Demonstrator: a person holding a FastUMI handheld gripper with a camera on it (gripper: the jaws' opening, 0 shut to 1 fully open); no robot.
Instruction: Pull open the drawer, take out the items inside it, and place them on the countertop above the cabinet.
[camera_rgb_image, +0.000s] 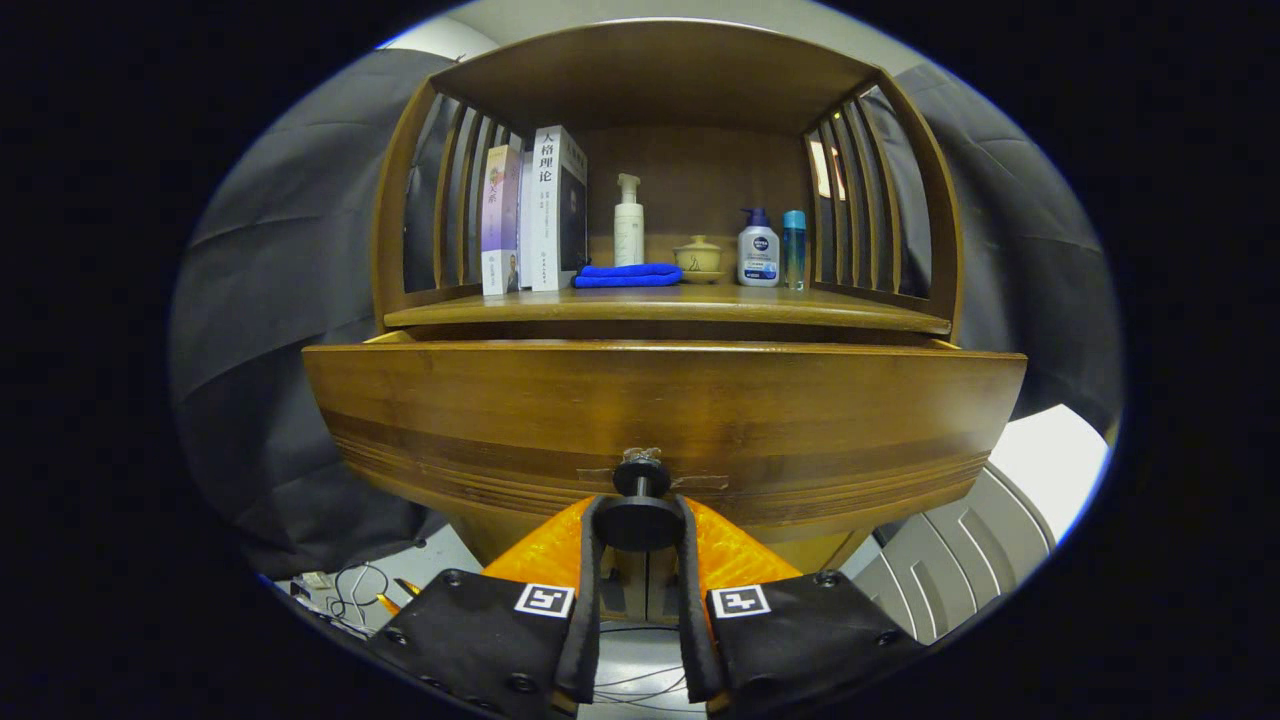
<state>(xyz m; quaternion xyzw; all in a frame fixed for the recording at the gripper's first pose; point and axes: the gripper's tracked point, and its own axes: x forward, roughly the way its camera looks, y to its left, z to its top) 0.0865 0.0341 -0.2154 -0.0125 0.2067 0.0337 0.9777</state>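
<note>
A wooden cabinet fills the scene, and its drawer (660, 410) is pulled partway out toward me. The drawer front carries a dark round knob (640, 510) low in its middle. My gripper (640, 525) is shut on that knob, one finger pressing each side. The drawer's inside is hidden behind its tall front. Above it lies the countertop (660, 305), which bears a folded blue cloth (628, 275), a white pump bottle (628, 222), a small lidded pot (699, 258), a white-and-blue pump bottle (758, 250) and a slim teal bottle (794, 248).
Two upright books (535, 210) stand at the countertop's left end beside slatted side rails. A roof panel closes the shelf above. Black cloth hangs on both sides. Cables (350, 590) lie on the floor at lower left, a grey ribbed panel (960, 560) at lower right.
</note>
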